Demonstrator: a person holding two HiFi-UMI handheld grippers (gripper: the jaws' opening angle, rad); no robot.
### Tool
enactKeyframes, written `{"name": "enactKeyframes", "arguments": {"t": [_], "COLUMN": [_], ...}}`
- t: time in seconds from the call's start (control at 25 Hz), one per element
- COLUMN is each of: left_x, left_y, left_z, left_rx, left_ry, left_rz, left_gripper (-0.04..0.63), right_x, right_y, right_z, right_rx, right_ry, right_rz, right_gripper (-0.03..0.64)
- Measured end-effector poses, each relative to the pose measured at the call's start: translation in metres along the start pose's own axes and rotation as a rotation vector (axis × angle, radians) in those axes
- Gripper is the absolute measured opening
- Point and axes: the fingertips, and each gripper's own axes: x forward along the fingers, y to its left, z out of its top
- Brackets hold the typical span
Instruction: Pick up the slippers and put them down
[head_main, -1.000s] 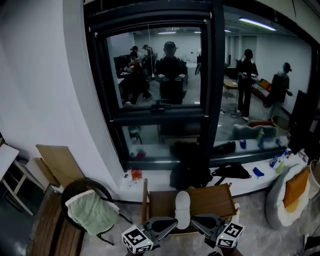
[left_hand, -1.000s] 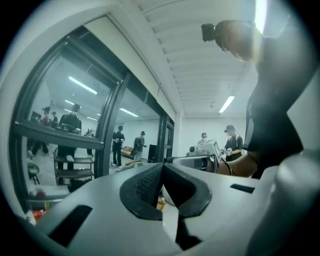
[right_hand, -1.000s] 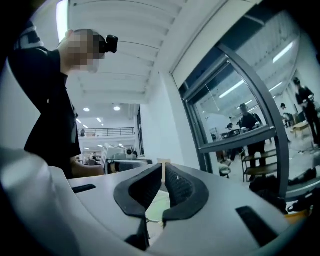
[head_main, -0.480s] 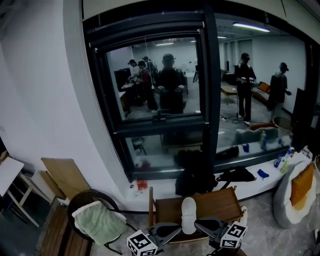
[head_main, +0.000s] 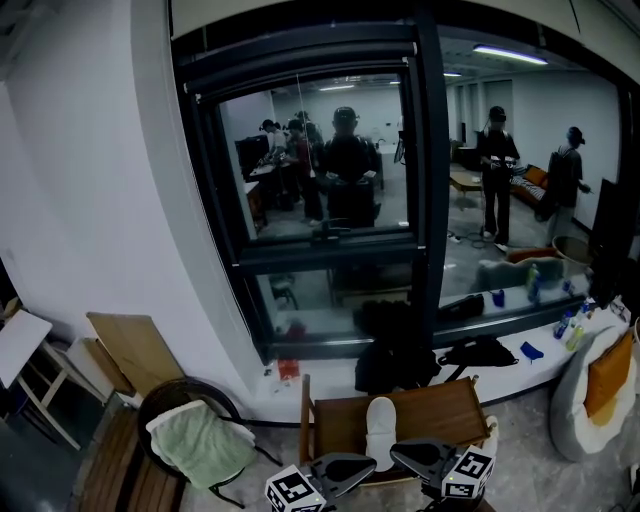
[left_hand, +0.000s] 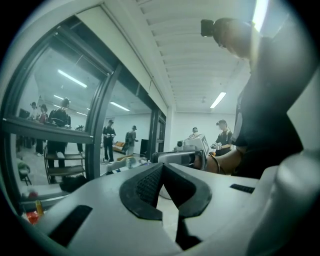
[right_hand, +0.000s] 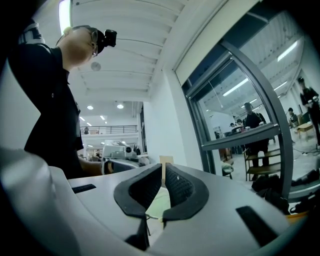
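One white slipper (head_main: 380, 428) lies lengthwise on a small wooden table (head_main: 440, 405) at the bottom of the head view. My two grippers point level at each other just in front of it. The left gripper (head_main: 368, 464) comes in from the left and the right gripper (head_main: 397, 453) from the right, their tips close to the slipper's near end. In the left gripper view the left gripper (left_hand: 162, 166) has its jaws together with nothing between them. The right gripper (right_hand: 163, 169) is likewise shut and empty. I cannot tell whether either tip touches the slipper.
A round chair with a green cloth (head_main: 200, 442) stands left of the table, wooden boards (head_main: 130, 350) lean on the wall. Dark bags (head_main: 395, 350) lie under the window, a padded seat (head_main: 595, 392) sits at the right. People stand behind the glass.
The left gripper has dropped a little lower in the head view. The slipper stays on the table and both grippers stay shut.
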Motion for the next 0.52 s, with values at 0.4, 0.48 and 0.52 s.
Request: {"name": "enactKeyframes", "arguments": {"t": [0.4,0.48,0.52], "left_x": [0.003,0.004,0.005], "left_y": [0.013,0.015,0.017], "left_z": [-0.008,-0.009,-0.010], "left_rx": [-0.003,0.000,0.001], "left_ry": [0.009,0.011,0.013], "left_rz": [-0.002,-0.006,-0.007], "left_gripper": [0.003,0.003,0.003], "right_x": [0.001,0.003,0.005], "right_y": [-0.018,-0.021,-0.022], "right_z": [-0.005,-0.008,-0.010], "right_rx": [0.038,0.035,0.034], "right_ry": [-0.013,-0.003,0.003], "right_rz": [-0.009,-0.009,-0.008], "right_gripper": [0.035,0.035,0.035]}}
